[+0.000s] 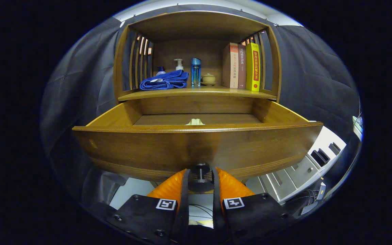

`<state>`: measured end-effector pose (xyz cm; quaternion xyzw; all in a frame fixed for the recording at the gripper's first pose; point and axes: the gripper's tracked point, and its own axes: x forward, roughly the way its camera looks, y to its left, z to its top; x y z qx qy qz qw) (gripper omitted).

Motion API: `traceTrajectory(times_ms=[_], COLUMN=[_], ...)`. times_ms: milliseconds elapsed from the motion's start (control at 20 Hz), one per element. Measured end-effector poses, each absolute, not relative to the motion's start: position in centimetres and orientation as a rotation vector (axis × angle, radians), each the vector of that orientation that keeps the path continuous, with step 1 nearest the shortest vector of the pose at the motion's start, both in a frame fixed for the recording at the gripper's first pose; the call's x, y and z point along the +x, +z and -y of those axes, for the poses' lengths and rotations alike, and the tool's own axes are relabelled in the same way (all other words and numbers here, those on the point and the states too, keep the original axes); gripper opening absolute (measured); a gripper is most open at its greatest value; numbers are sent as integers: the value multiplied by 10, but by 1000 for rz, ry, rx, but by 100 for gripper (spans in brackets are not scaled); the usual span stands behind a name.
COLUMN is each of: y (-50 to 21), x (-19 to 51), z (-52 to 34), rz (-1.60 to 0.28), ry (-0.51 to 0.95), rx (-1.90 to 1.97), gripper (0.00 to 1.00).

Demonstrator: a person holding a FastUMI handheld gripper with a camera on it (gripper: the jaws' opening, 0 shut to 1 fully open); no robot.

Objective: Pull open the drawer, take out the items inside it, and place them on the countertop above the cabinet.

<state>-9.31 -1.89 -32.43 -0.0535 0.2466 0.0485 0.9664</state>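
Two fingers of gripper (pixel 201 182) clamped on drawer knob (pixel 201 175) | drawer (pixel 196 149) pulled open | pale item (pixel 195 121) inside, beyond fingers

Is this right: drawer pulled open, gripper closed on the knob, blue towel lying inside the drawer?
Not quite. The gripper view shows the blue towel on the shelf above, not in the drawer. The drawer is pulled open, and the gripper is closed on the knob.

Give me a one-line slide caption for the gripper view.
Gripper shut on the knob of the pulled-open drawer, a pale item visible inside.
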Motion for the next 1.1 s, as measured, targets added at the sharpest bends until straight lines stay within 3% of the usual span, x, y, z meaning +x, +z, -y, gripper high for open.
traceTrajectory(times_ms=[500, 700, 850, 1100], y=[-324, -293, -266, -212], x=[-113, -104, -100, -88], z=[28, 37, 30, 10], rz=[-528, -489, -464, -397], ry=[79, 25, 33, 69], rx=[-80, -63, -105, -61], gripper=[40, 56, 90, 97])
